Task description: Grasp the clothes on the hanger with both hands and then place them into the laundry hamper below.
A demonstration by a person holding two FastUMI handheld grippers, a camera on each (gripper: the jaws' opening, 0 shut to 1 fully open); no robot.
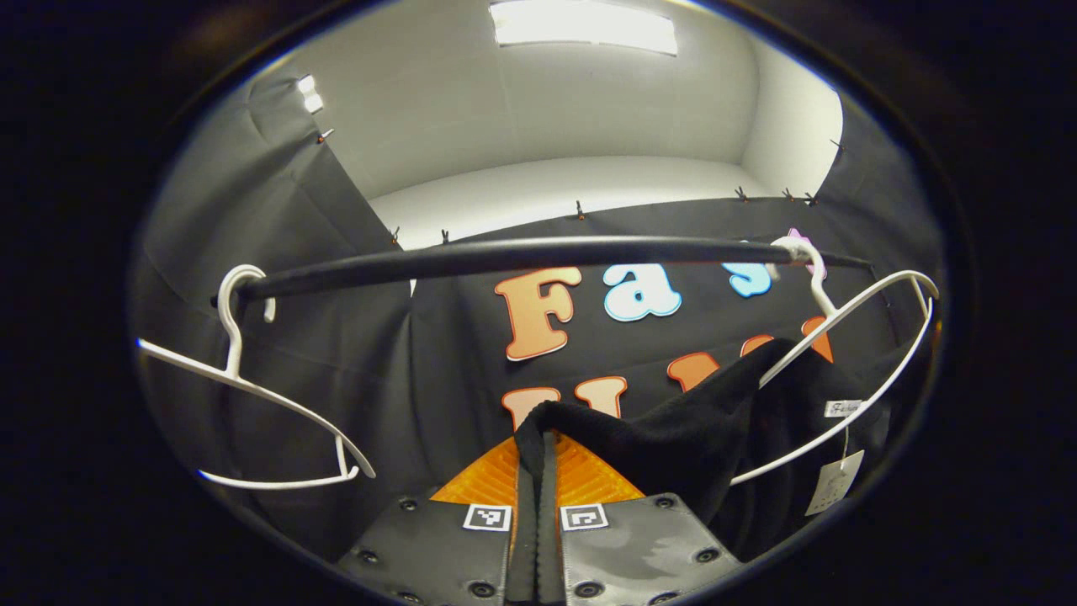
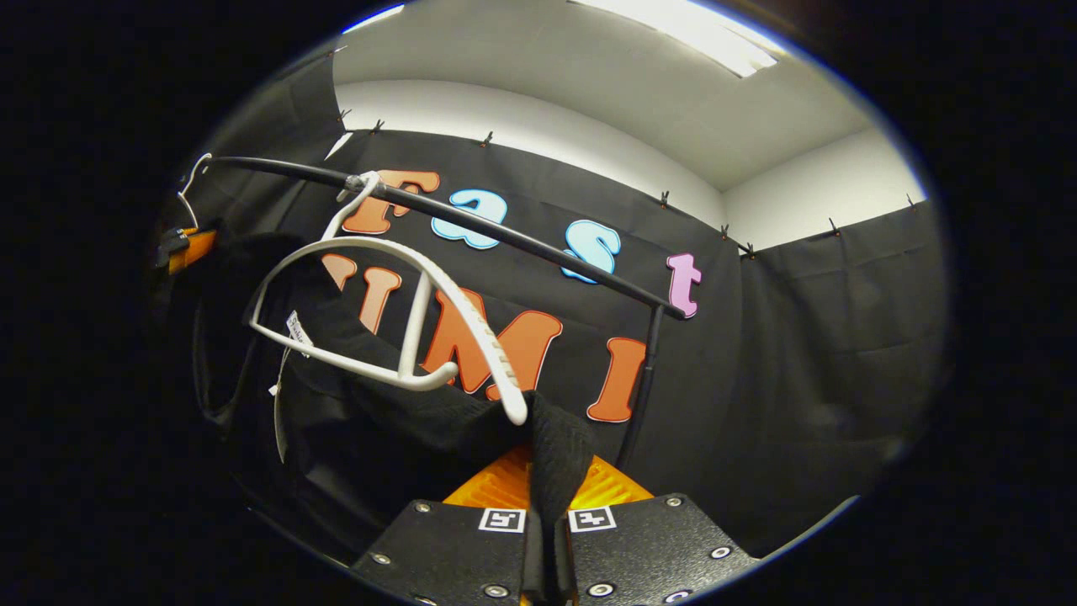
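Two white hangers [image 1: 252, 396] [image 1: 850, 370] hang on one black rail [image 1: 522, 255]. One black garment [image 1: 673, 438] carries two tags [image 1: 833, 481] [image 1: 843, 408]. Two tools [image 1: 536, 522] [image 2: 547, 530] are present.

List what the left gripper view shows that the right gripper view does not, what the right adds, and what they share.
Left gripper view alone: a bare white hanger near the rail's left end, and a paper tag dangling off the garment.

Right gripper view alone: the rail's upright post at its far end, and the orange of the other gripper far off by the garment's edge.

Shared: the black rail, the black garment partly on its white hanger, and each camera's own gripper, left gripper and right gripper, pinching a fold of that garment.
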